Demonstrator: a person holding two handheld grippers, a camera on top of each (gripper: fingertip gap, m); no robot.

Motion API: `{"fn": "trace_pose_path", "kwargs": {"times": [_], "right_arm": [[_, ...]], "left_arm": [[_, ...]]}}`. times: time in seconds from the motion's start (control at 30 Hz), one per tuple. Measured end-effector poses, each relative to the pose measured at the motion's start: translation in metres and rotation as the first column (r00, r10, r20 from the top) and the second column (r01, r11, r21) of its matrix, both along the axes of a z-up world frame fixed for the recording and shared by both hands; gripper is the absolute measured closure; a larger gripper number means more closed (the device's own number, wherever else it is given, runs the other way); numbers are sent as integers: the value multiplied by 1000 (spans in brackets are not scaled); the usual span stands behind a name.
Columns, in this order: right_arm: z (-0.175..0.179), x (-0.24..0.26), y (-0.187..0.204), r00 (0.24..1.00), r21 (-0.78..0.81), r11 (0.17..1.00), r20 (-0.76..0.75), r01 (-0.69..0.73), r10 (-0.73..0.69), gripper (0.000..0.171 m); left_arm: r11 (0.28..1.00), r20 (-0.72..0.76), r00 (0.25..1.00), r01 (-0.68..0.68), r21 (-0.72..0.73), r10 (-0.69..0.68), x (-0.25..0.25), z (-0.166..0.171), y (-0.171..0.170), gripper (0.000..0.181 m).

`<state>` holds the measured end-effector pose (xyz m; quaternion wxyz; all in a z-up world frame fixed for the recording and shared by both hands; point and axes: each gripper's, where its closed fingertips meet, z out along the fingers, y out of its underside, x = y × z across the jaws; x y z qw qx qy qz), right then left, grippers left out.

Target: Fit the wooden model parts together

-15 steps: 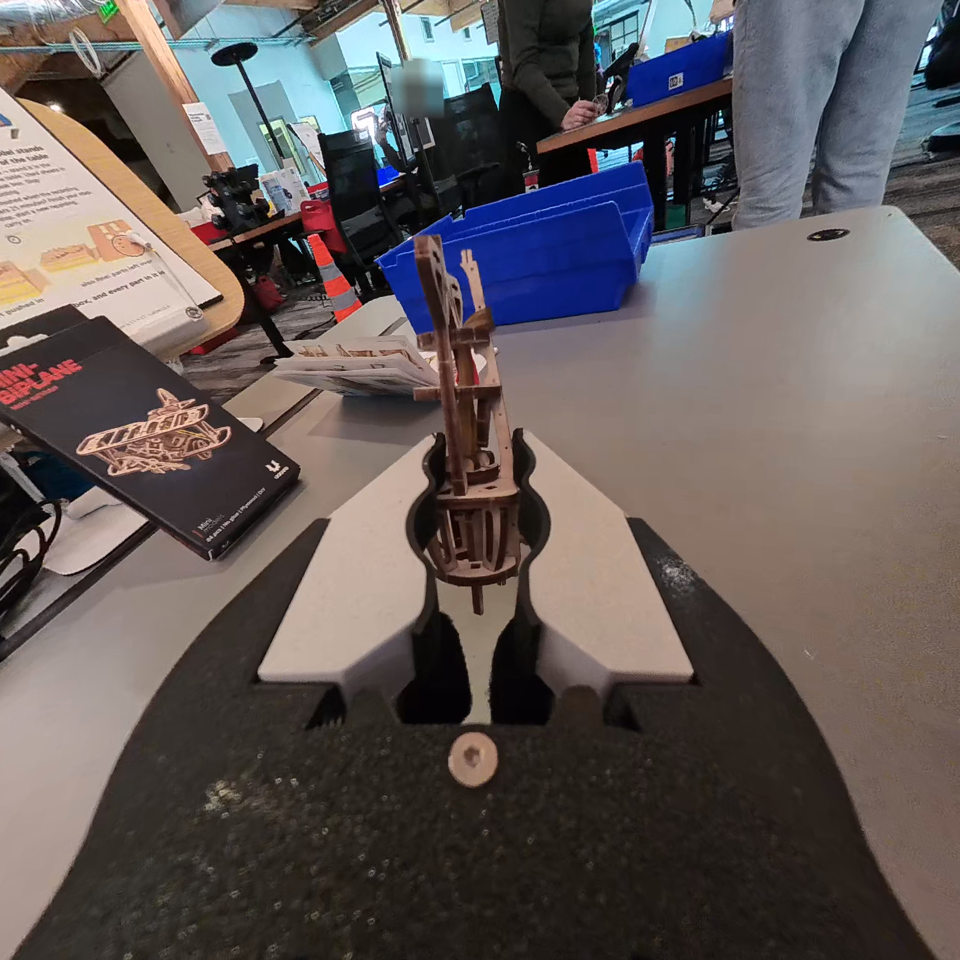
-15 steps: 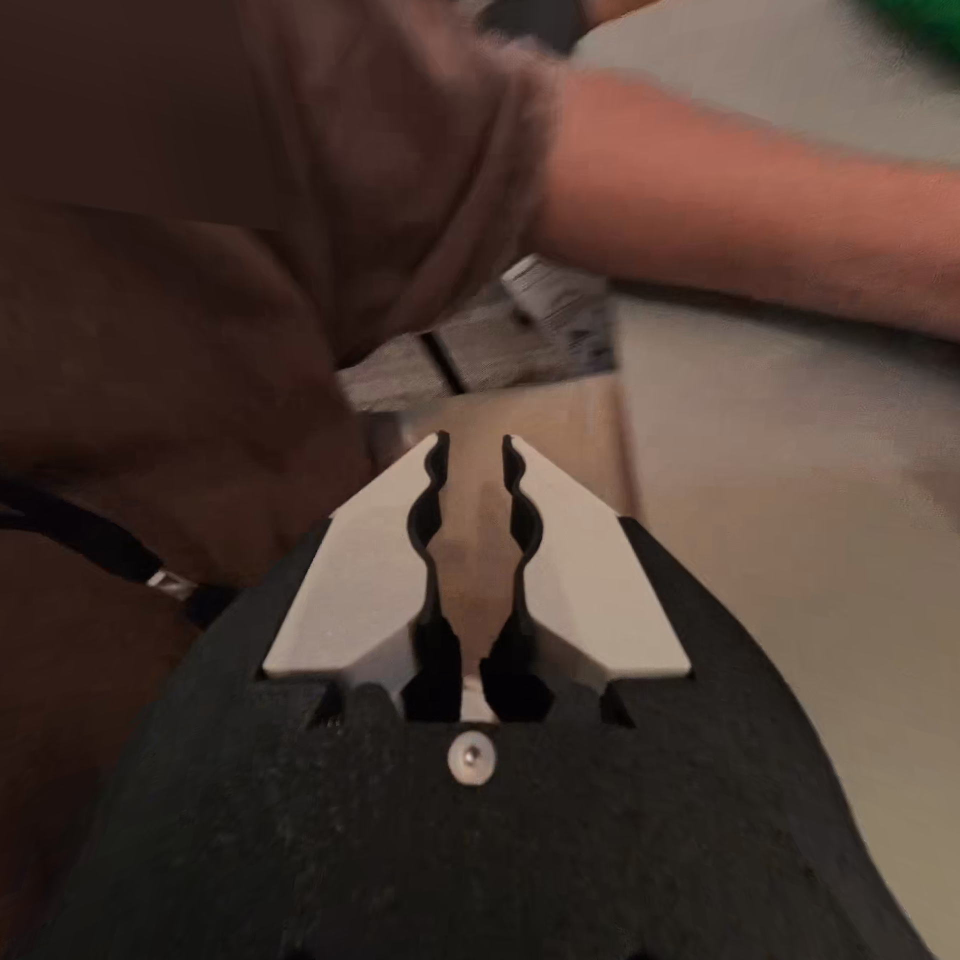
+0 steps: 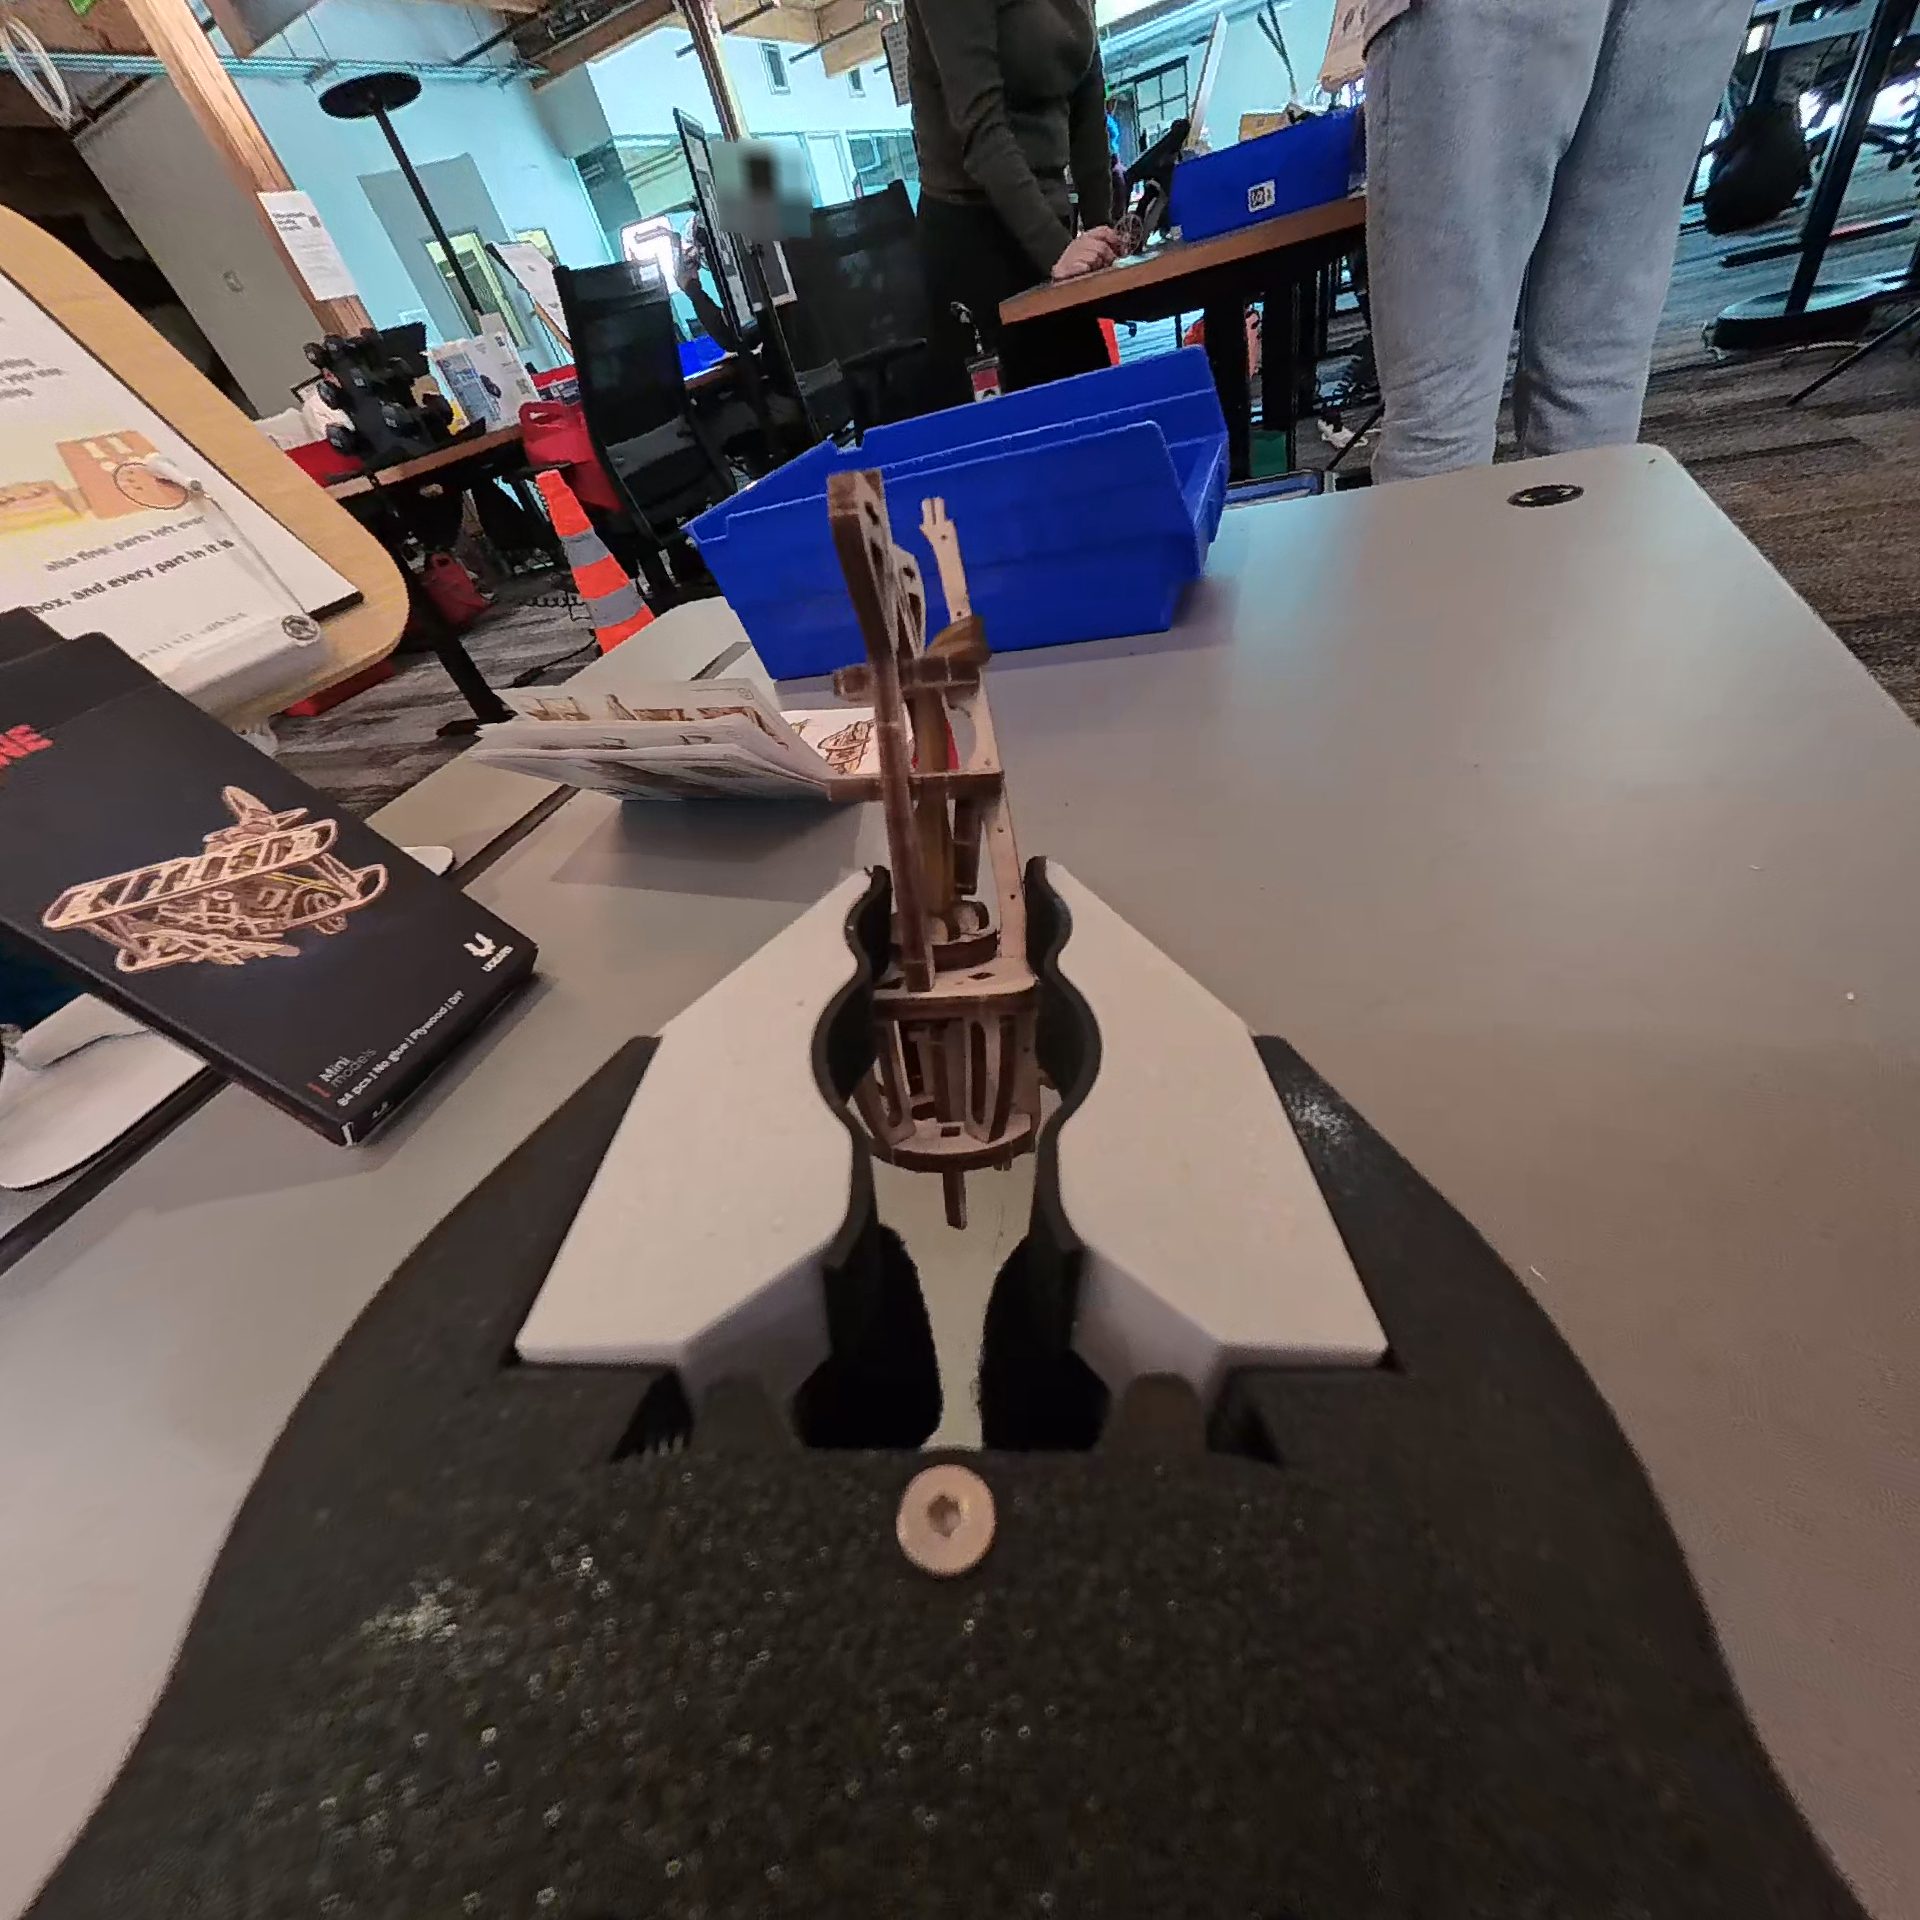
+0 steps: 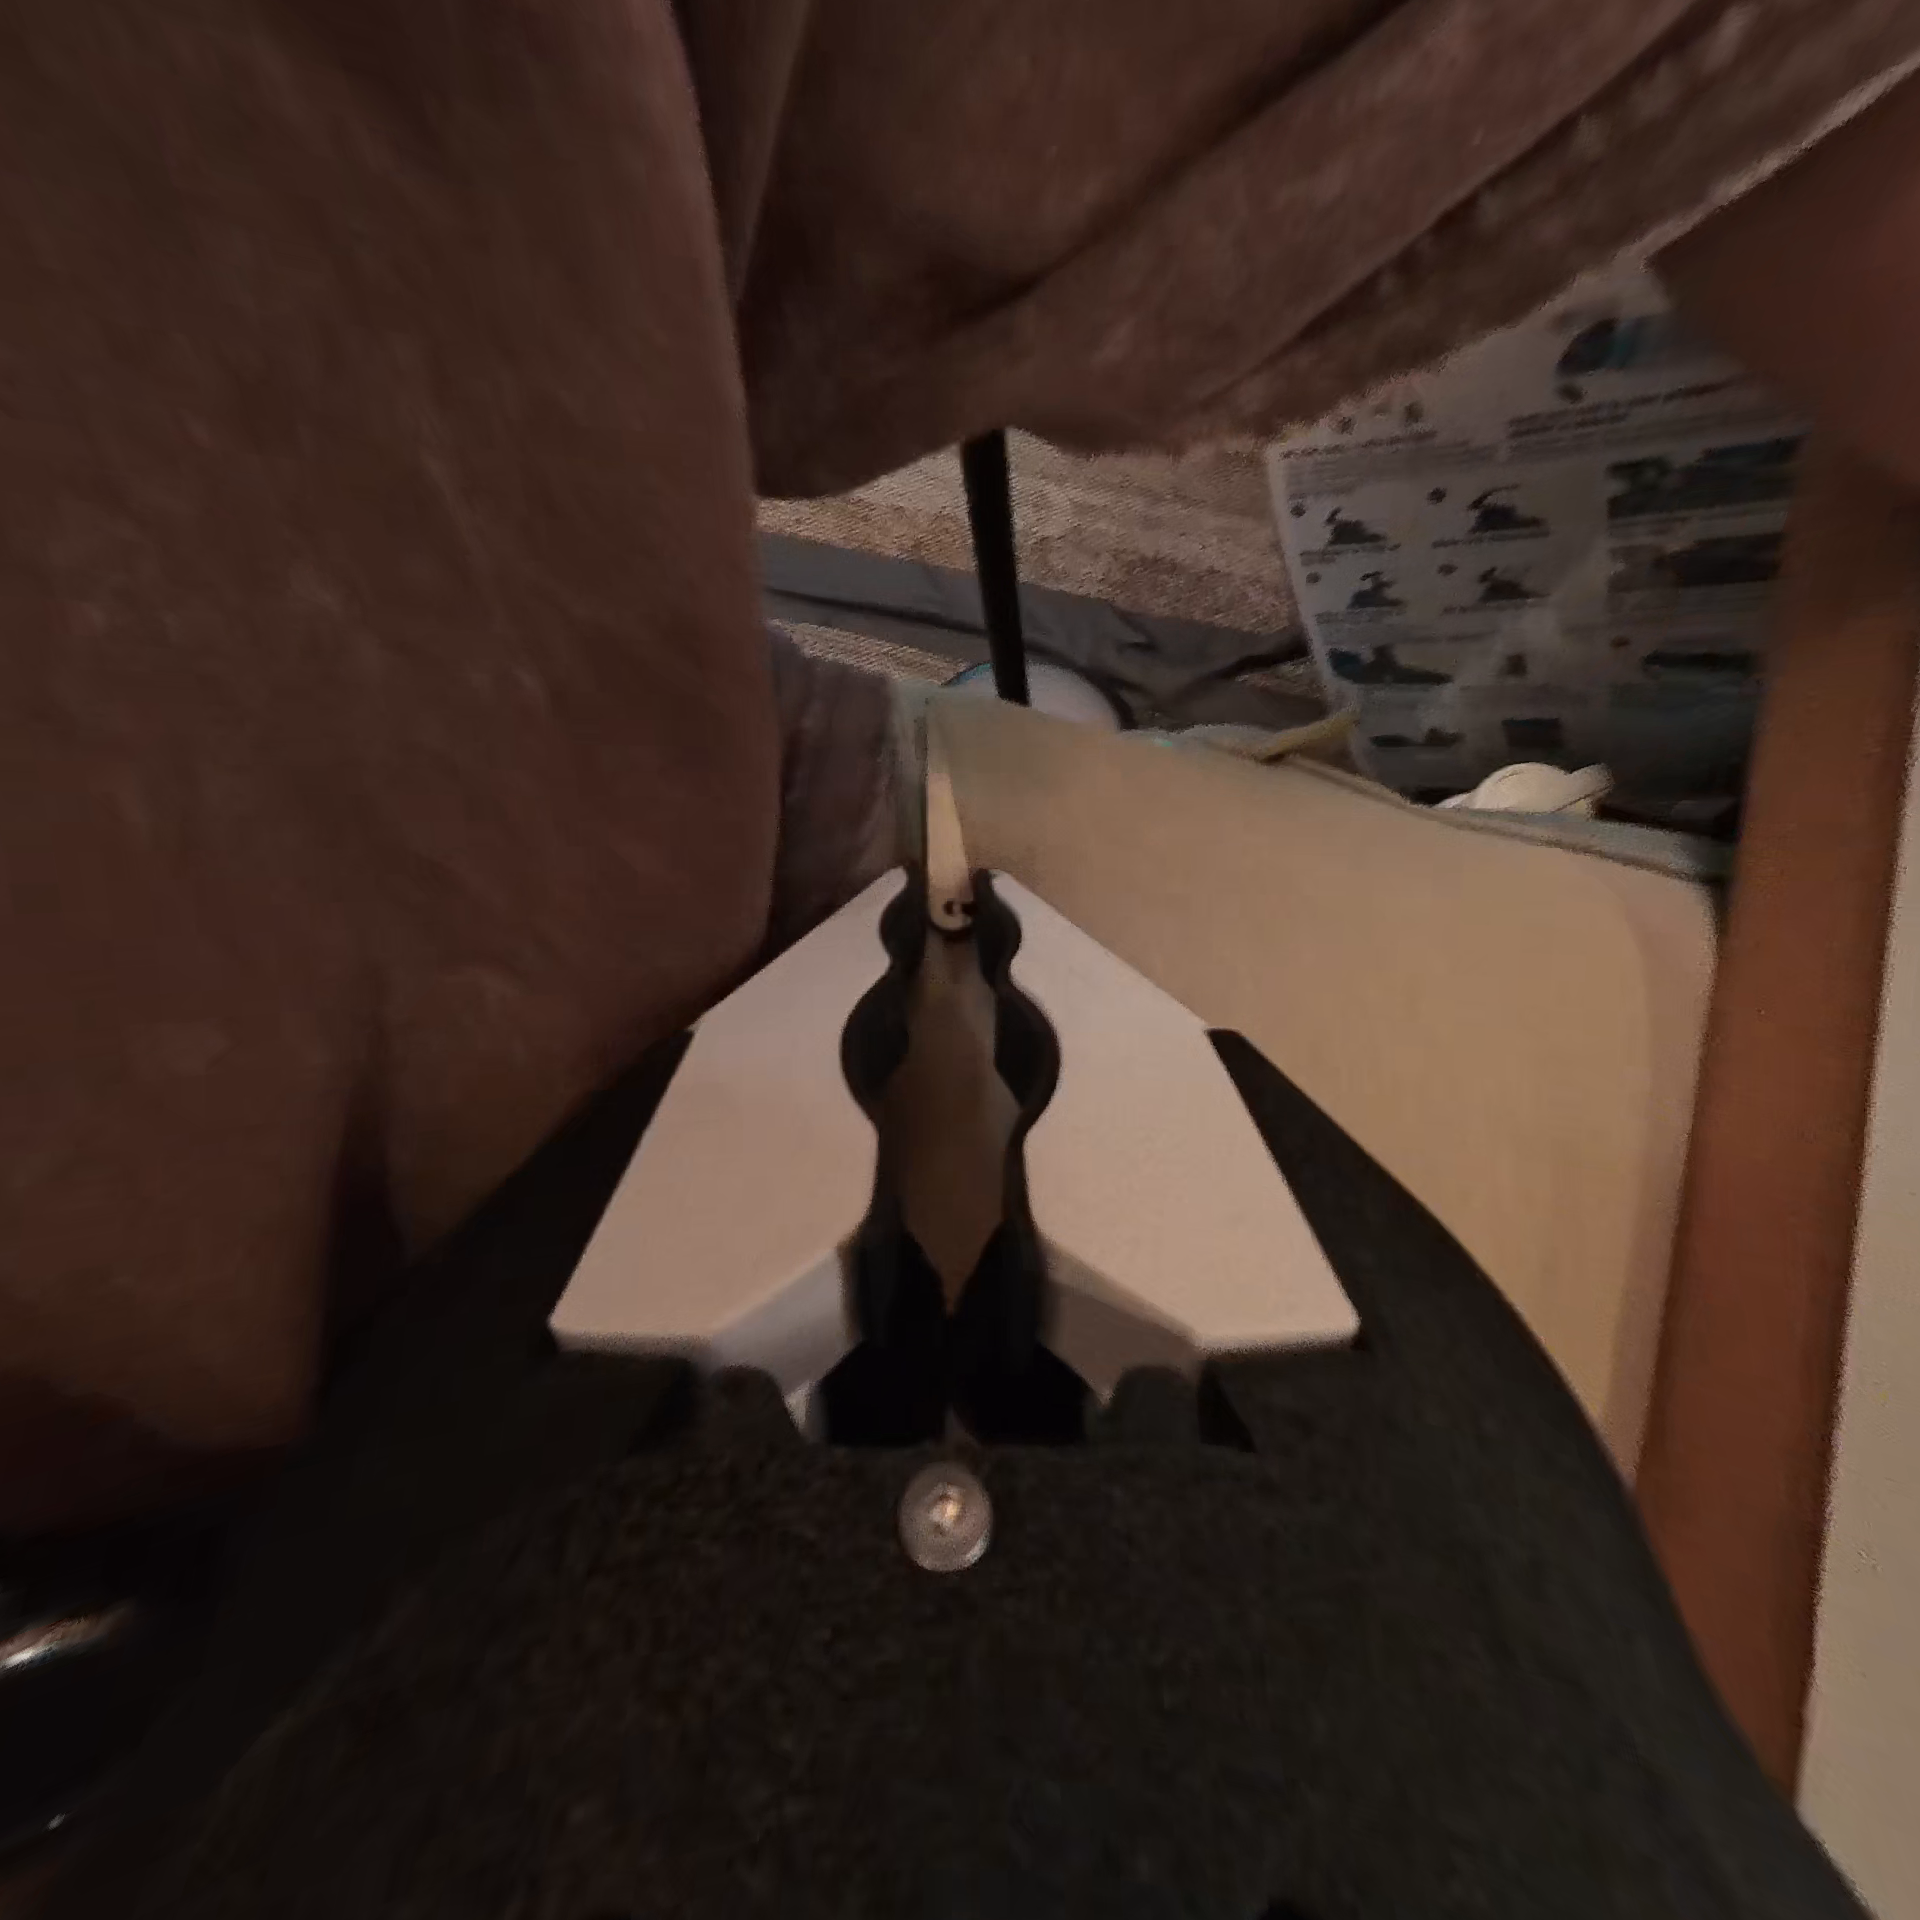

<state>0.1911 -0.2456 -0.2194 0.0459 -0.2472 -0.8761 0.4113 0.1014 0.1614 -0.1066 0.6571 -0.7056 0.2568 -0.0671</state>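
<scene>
In the left wrist view my left gripper is shut on a partly built wooden model. Its round, ribbed end sits between the pads and its long frame stands up beyond the fingertips, above the grey table. In the right wrist view my right gripper is nearly closed on a thin pale part seen edge-on, which sticks out past the tips. This view is dim and blurred. A person's brown shirt fills its left and top.
Blue bins stand on the table behind the model. An open instruction booklet and a black box with a biplane picture lie at the left. People stand beyond the table. A forearm crosses the right view.
The right gripper has swung to face a pale table edge and its jaws have narrowed onto the thin part. The left gripper with the model has barely moved.
</scene>
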Motion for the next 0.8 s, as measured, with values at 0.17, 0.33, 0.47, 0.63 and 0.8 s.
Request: {"fn": "trace_pose_path", "kwargs": {"times": [0.17,0.33,0.47,0.63,0.8], "right_arm": [[37,-17,37,979,-164,969,-54,187,-198,163],[130,-44,205,701,-446,692,-178,568,-690,164],[150,-46,343,366,-517,487,-323,704,-873,164],[150,-57,384,206,-627,393,-352,673,-913,164],[151,-47,392,152,-648,361,-356,670,-922,163]], "left_arm": [[1000,21,1000,-4,3,4,-5,2,0,159],[1000,74,997,7,-16,-6,-7,4,0,159],[999,103,994,28,-28,-25,-3,4,0,159],[989,214,970,131,-74,-113,15,7,-8,159],[989,285,958,79,-126,-40,12,6,-2,159]]}}
